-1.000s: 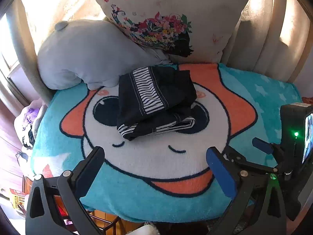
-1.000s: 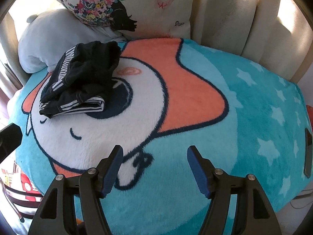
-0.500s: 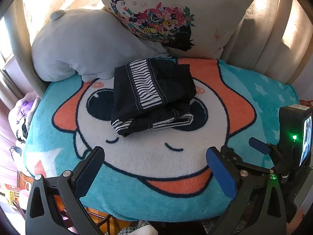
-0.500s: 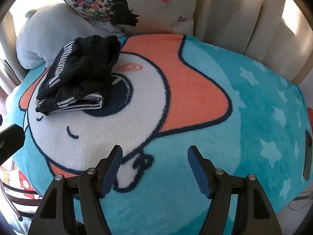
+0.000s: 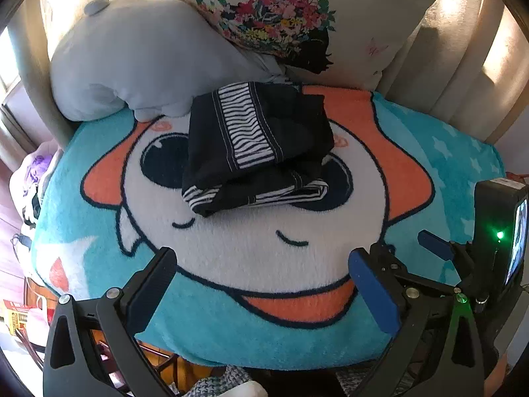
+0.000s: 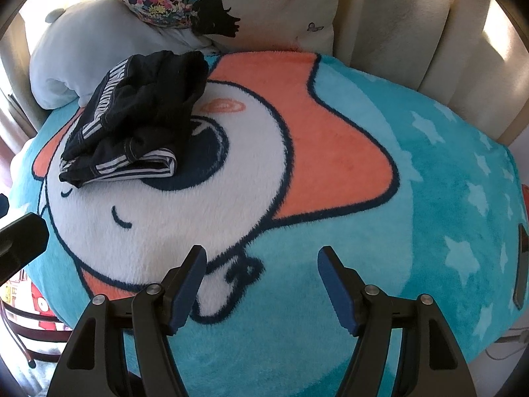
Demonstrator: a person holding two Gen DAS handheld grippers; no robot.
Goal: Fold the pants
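The black pants (image 5: pixel 254 145) with white striped bands lie folded in a compact bundle on the teal cartoon blanket (image 5: pixel 231 254), near its far side; they also show at the upper left of the right wrist view (image 6: pixel 132 119). My left gripper (image 5: pixel 261 271) is open and empty, hovering over the blanket's near part, well short of the pants. My right gripper (image 6: pixel 261 274) is open and empty, over the blanket to the right of the pants. The right gripper's body (image 5: pixel 496 231) shows at the right edge of the left wrist view.
A grey plush pillow (image 5: pixel 139 63) and a floral cushion (image 5: pixel 297 10) lean against the cream padded backrest (image 6: pixel 413 16) just behind the pants. The blanket's near edge drops off to a floor with clutter at the left (image 5: pixel 20 311).
Both grippers have drifted slightly closer to the blanket and pants; the pants sit a little lower and larger in view. Both stay open; the pants have not moved.
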